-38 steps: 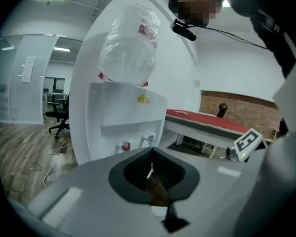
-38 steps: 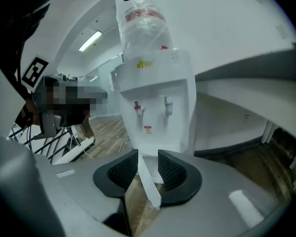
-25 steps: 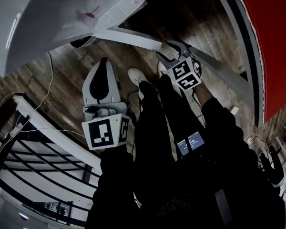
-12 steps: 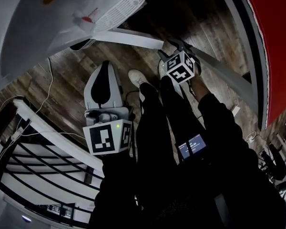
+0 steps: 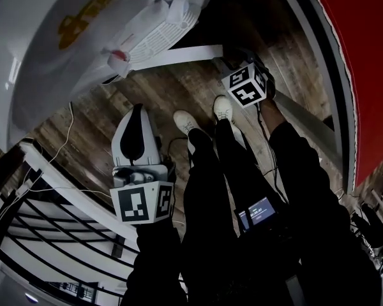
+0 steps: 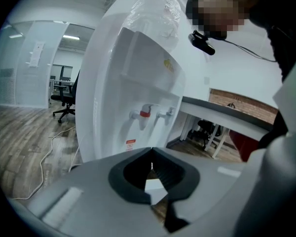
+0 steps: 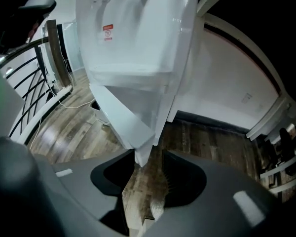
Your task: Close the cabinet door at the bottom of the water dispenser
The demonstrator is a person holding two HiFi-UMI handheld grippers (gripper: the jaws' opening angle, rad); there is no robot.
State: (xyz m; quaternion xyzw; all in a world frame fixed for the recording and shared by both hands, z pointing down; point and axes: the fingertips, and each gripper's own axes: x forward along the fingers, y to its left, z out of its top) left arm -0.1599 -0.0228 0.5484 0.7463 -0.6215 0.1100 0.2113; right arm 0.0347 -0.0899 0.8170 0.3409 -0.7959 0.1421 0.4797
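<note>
Cabinet door (image 7: 119,115): swung open from the base of the water dispenser (image 7: 138,28) and jutting out over the wood floor (image 7: 207,142). Its free lower corner sits right at the mouth of the right gripper (image 7: 149,166).
Right gripper fingers: parted by a modest gap and clamped on nothing. The door corner lies against or just beside the finger at that view's left; I cannot tell whether they touch.
Left gripper (image 6: 151,154): fingers closed tip to tip and holding nothing. It is held well apart from the door, facing the red tap (image 6: 144,113).
Risk, slipping off: the push would land on a thin corner, so the fingers could slide past the edge and leave the door ajar.
Risk, rebound: a hard shove may bounce the door back off its frame, likelier if there is no catch — none is visible.
Risk, rocking: the dispenser is tall and narrow, so a sharp push low down could jolt it.
Risk, feet: the person's shoes (image 5: 182,116) stand near the door's sweep and could block it. The white cable (image 5: 67,123) lies well clear on the far side.
Hidden: no view shows the hinge, the cabinet's inside or any latch.
Hard to read: the head view shows the door only edge-on, as a white strip — how far open it is cannot be read there.
Cut off: the right gripper view crops the dispenser above its taps.
</note>
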